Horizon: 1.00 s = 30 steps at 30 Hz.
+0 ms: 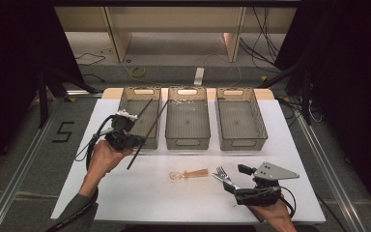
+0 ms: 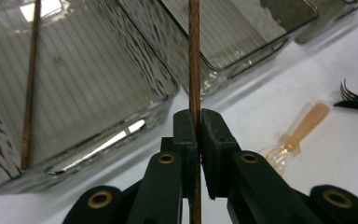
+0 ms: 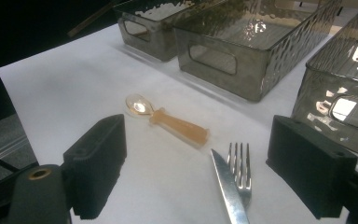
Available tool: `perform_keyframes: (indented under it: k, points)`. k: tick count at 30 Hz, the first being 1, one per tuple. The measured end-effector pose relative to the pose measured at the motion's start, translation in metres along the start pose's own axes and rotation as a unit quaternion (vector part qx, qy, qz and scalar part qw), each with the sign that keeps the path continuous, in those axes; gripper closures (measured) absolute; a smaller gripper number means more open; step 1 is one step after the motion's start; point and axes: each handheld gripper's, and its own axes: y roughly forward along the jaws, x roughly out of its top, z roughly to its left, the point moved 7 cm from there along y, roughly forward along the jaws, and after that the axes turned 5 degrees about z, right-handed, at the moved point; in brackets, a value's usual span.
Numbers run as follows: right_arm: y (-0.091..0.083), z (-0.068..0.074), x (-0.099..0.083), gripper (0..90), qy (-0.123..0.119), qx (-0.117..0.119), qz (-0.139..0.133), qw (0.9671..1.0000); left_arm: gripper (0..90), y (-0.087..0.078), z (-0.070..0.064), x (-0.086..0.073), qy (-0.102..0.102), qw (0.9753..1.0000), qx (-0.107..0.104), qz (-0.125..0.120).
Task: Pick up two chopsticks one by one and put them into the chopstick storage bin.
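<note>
The left gripper (image 1: 125, 140), at centre-left of the high view, has its jaws clamped tight on a chopstick (image 2: 194, 70). In the left gripper view the brown stick runs straight up the middle of the frame between the two black jaws. In the high view that chopstick slants from the white table (image 1: 140, 193) up toward the gap between the left bin (image 1: 140, 123) and the middle bin (image 1: 187, 123), so it hangs in the air at the bins' near edge, not yet dropped in.

One job looks done: a second chopstick (image 2: 30, 88) already lies in the left bin, down the left side of the left gripper view and leaning across that bin in the high view. The middle bin looks bare inside, and so does the right bin (image 1: 241, 123).

Plenty is left, I'd say. Lower centre of the high view, a small amber spoon (image 1: 189, 174) lies on the table. Just to its right a fork (image 3: 240, 170) and a knife (image 3: 228, 191) lie side by side, touching or nearly so.

The right gripper (image 3: 209, 182) sits low at the bottom right of the high view with its jaws spread wide and empty, and in its own view the fork and knife lie right between them. That reads as the early part of sorting: one piece binned, one in hand, three waiting.
</note>
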Motion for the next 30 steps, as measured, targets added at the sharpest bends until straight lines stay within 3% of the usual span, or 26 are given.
perform_keyframes:
  k: [14, 30]
  points:
    - [-0.001, -0.001, 0.000, 20.0, 0.003, 0.002, -0.002, 1.0000, 84.8, -0.008, 0.040, 0.039, -0.029, 0.9985, 0.025, -0.040]
    - [-0.002, 0.000, 0.001, 20.0, 0.003, 0.004, -0.003, 1.0000, 84.7, 0.004, 0.077, 0.065, -0.046, 0.9965, 0.057, -0.040]
